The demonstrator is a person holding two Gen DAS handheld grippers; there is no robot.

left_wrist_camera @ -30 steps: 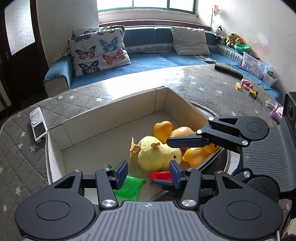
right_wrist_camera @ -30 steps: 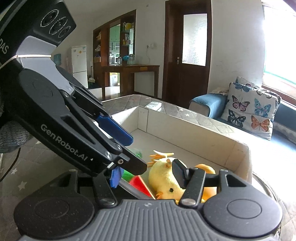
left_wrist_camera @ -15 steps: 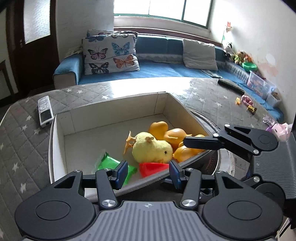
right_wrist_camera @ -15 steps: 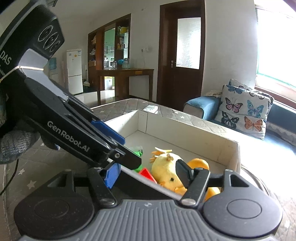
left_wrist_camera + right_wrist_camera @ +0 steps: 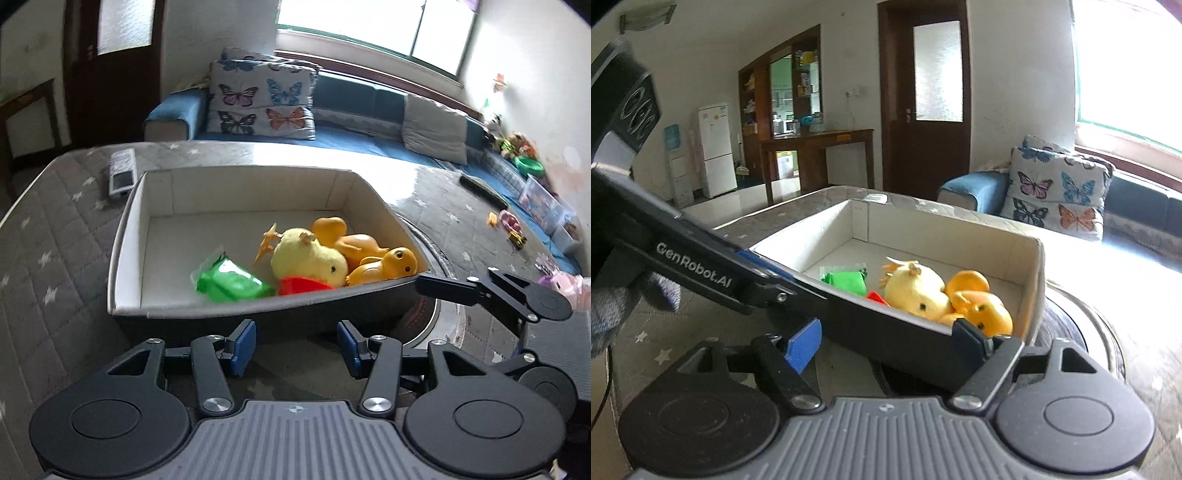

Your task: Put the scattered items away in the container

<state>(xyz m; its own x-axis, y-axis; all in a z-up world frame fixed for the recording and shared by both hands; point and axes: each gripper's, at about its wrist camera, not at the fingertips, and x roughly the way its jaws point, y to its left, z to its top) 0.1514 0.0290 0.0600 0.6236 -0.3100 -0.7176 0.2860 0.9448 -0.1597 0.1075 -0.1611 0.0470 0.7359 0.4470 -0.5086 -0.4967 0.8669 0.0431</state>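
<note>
We see a grey quilted table cover (image 5: 55, 266) with white stars. Behind it, a blue sofa (image 5: 354, 144) carries butterfly cushions (image 5: 258, 99) beneath a bright window (image 5: 373, 33). Right wrist view: dark wooden door (image 5: 923, 96), white fridge (image 5: 716, 147), wooden shelving (image 5: 783, 96).

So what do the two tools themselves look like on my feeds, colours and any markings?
Both are matte black linkages with silver rivets, round black discs and a ribbed grey base. The left tool has blue pads on its fingers. White GenRobot.AI lettering runs along the left tool's side in the right wrist view. The right tool also shows a blue pad.
</note>
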